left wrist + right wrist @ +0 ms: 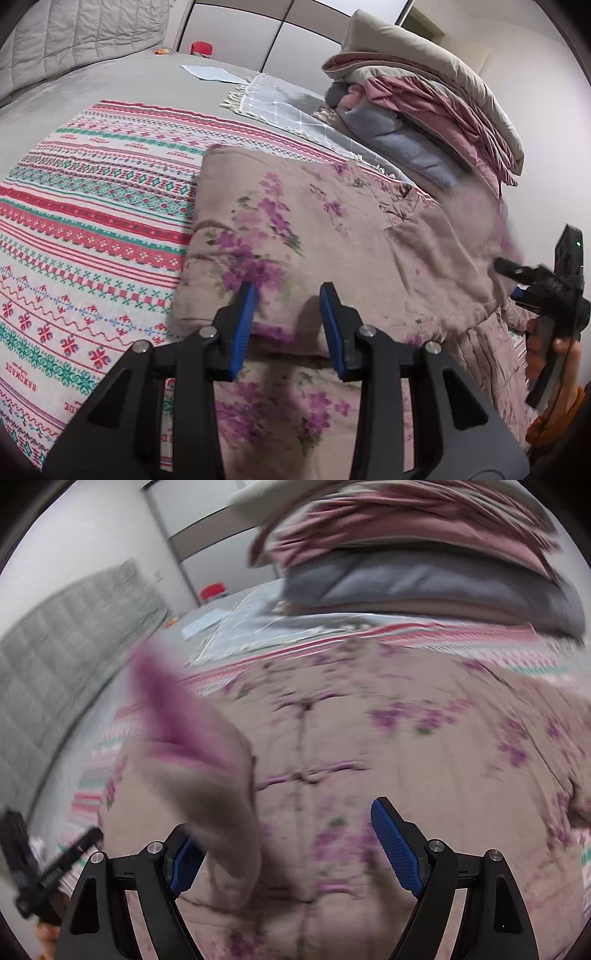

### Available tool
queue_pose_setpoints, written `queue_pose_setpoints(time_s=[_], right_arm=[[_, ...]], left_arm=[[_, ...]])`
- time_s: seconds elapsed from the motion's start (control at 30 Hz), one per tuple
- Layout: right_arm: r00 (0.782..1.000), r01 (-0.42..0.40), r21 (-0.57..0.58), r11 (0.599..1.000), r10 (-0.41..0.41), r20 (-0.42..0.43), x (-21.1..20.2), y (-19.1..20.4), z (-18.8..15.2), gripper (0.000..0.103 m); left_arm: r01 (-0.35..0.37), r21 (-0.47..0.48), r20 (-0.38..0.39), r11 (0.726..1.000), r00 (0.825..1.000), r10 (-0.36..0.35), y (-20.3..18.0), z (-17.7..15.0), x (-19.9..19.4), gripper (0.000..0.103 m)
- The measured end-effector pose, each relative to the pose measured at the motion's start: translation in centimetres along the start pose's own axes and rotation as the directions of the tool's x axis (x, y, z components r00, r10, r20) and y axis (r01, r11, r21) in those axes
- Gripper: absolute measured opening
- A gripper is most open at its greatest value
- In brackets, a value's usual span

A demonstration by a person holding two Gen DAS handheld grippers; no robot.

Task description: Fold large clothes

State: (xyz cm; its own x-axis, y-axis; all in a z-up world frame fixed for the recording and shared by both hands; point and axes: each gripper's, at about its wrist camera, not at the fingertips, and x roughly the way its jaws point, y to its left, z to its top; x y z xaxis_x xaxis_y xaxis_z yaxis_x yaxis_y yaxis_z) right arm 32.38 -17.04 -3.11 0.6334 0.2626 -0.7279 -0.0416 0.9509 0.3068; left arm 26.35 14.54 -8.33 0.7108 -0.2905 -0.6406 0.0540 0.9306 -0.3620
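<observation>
A large beige garment with purple flowers (314,229) lies partly folded on a striped patterned blanket (92,206). My left gripper (288,317) is open just above the garment's near folded edge, empty. My right gripper (291,845) is open over the garment (424,738); a raised flap of the cloth (199,775) hangs blurred against its left finger. I cannot tell whether the flap is touching the pad. The right gripper also shows at the right edge of the left wrist view (517,280). The left gripper shows at the lower left of the right wrist view (55,864).
A stack of folded bedding (424,110) stands at the back right on the bed. A pale fringed cloth (288,107) and a paper sheet (214,72) lie behind the blanket. A red object (201,48) sits by the padded headboard (74,33).
</observation>
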Motion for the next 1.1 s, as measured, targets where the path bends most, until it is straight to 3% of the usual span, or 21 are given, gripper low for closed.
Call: queue_pose_setpoints(time_s=[0.13,0.23,0.33,0.37,0.43,0.5,0.63,0.73,0.83,0.9,0.93,1.0,1.1], right_arm=[[0.99,-0.137,0.165,0.977,0.133,0.039,-2.0,-6.1,0.1,0.085],[0.994,-0.11,0.214,0.971,0.107,0.027,-1.3,-8.3,-0.2,0.085],[0.995,-0.076,0.182,0.98,0.087,-0.05,1.6,-8.3,-0.7,0.082],[0.993,-0.071,0.156,0.985,0.084,-0.084,3.2,-7.8,-0.9,0.076],[0.992,-0.013,0.081,0.997,0.023,-0.124,4.7,-6.1,-1.6,0.038],[0.995,0.045,-0.008,0.999,-0.045,-0.093,4.6,-4.4,-1.1,0.019],[0.996,-0.034,-0.028,0.999,0.036,0.075,0.4,-3.7,2.3,0.018],[0.989,0.036,-0.079,0.996,-0.024,0.146,-0.8,-3.6,3.9,0.018],[0.986,0.145,-0.104,0.984,-0.136,0.093,1.9,-4.6,3.3,0.02],[0.978,0.208,-0.126,0.97,-0.207,0.018,4.9,-5.7,2.0,0.022],[0.97,0.239,-0.138,0.961,-0.243,-0.017,6.6,-6.3,1.2,0.029],[0.97,0.239,-0.135,0.962,-0.242,-0.003,7.8,-7.1,-0.2,0.032],[0.973,0.232,-0.081,0.969,-0.232,0.002,7.2,-7.9,-0.2,0.045]], left_arm=[[0.0,-0.006,0.018,1.0,1.0,0.0,-0.4,0.1,0.0,0.038],[0.0,-0.015,0.044,1.0,0.999,0.001,-0.4,0.1,-0.3,0.038],[-0.023,-0.01,0.074,1.0,0.997,0.024,-0.2,0.2,-0.4,0.038],[-0.029,-0.013,0.084,0.999,0.996,0.03,0.0,0.3,-0.4,0.038],[-0.054,-0.019,0.099,0.998,0.994,0.056,0.3,0.5,-0.4,0.038],[-0.047,-0.016,0.115,0.999,0.992,0.049,0.3,0.6,-0.4,0.038],[-0.012,0.007,0.111,1.0,0.994,0.011,-0.4,0.5,0.3,0.038],[-0.037,0.052,0.046,0.998,0.998,0.034,-1.2,0.0,2.1,0.038],[-0.093,0.096,-0.046,0.991,0.994,0.098,-1.7,-1.0,4.6,0.038],[-0.111,0.123,-0.041,0.986,0.992,0.116,-2.1,-1.3,5.0,0.038],[-0.115,0.131,-0.041,0.985,0.992,0.121,-2.2,-1.2,5.0,0.038],[-0.103,0.12,-0.04,0.988,0.993,0.108,-2.0,-1.3,4.9,0.038],[-0.076,0.085,-0.038,0.994,0.996,0.079,-1.6,-0.9,4.4,0.038]])
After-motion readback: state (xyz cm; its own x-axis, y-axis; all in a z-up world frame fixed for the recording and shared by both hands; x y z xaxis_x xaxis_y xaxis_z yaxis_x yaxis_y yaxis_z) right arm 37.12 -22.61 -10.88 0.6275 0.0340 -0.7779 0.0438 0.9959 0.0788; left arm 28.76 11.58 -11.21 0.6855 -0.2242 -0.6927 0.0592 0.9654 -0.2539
